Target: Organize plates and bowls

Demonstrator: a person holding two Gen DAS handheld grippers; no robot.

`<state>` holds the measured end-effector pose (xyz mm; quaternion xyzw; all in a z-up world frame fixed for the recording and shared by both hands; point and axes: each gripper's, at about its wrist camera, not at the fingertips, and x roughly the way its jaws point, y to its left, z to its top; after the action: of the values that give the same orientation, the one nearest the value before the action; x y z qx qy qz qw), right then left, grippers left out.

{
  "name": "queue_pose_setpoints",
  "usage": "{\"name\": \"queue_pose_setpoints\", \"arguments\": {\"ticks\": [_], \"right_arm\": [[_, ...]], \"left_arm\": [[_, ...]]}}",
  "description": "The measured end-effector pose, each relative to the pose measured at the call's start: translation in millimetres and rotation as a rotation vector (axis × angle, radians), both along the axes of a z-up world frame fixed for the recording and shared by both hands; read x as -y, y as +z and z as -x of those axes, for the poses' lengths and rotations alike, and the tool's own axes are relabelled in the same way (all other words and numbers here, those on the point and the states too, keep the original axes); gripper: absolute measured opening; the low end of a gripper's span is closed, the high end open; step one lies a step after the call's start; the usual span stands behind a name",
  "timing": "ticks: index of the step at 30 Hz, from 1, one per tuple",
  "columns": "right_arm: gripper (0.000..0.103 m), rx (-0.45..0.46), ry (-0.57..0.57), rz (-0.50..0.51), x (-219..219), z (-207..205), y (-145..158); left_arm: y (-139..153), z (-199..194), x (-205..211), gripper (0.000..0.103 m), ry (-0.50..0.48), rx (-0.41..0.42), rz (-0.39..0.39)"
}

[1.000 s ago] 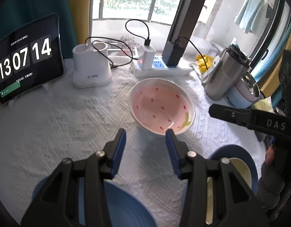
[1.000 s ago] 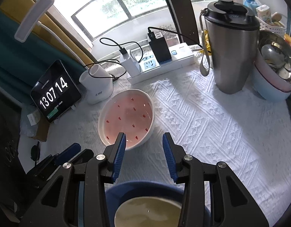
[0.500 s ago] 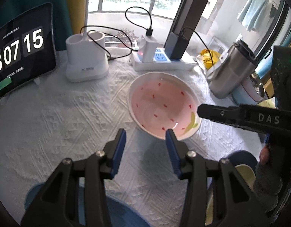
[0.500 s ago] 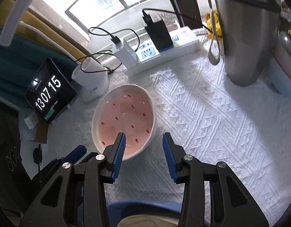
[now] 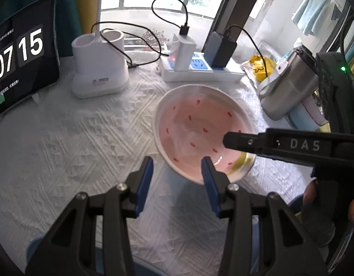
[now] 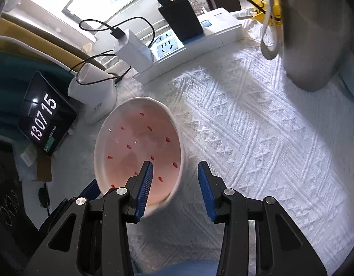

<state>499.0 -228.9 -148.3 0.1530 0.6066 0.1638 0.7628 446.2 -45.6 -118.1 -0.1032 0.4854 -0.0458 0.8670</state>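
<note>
A pink bowl with red seed marks and a white rim (image 5: 195,128) sits on the white tablecloth; it also shows in the right wrist view (image 6: 137,147). My left gripper (image 5: 177,174) is open and empty, its tips just short of the bowl's near rim. My right gripper (image 6: 174,172) is open, its jaws straddling the bowl's right rim, one finger (image 6: 145,179) over the inside. Its finger also reaches over the bowl in the left wrist view (image 5: 241,141). A blue plate edge (image 6: 193,268) lies below the right gripper.
A power strip with chargers (image 5: 200,69) and a white holder (image 5: 98,73) stand behind the bowl. A tablet clock (image 5: 20,53) leans at the left. A steel flask (image 5: 289,87) and stacked bowls (image 5: 308,115) stand at the right. A blue plate (image 5: 36,248) lies near left.
Both grippers have moved forward toward the pink bowl. The right gripper's fingers now straddle its rim; both stay open.
</note>
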Motion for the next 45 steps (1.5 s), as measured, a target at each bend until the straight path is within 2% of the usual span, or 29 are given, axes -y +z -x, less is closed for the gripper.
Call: {"name": "queue_pose_setpoints", "arguments": {"ticks": [9,15,22,31,35,45], "right_arm": [[0.043,-0.006,0.028,0.007,-12,-6,-13],[0.033,0.031,0.048,0.029,-18,-3,-10],[0.023,0.031,0.035,0.021,-15,-4,-11],[0.022,0.058,0.057,0.061,-19,0,-8],[0.022,0.079,0.065,0.091,-22,3,-4],[0.022,0.107,0.064,0.076,-23,15,8]], "left_arm": [[-6,-8,4,0.045,-0.008,-0.013,-0.007],[-11,-11,3,0.045,-0.009,-0.032,0.005],[-9,-11,3,0.044,-0.008,-0.021,0.0],[-7,-8,5,0.043,-0.014,-0.001,-0.005],[1,-2,6,0.043,-0.023,0.032,-0.011],[16,11,2,0.043,-0.019,0.082,-0.027]]}}
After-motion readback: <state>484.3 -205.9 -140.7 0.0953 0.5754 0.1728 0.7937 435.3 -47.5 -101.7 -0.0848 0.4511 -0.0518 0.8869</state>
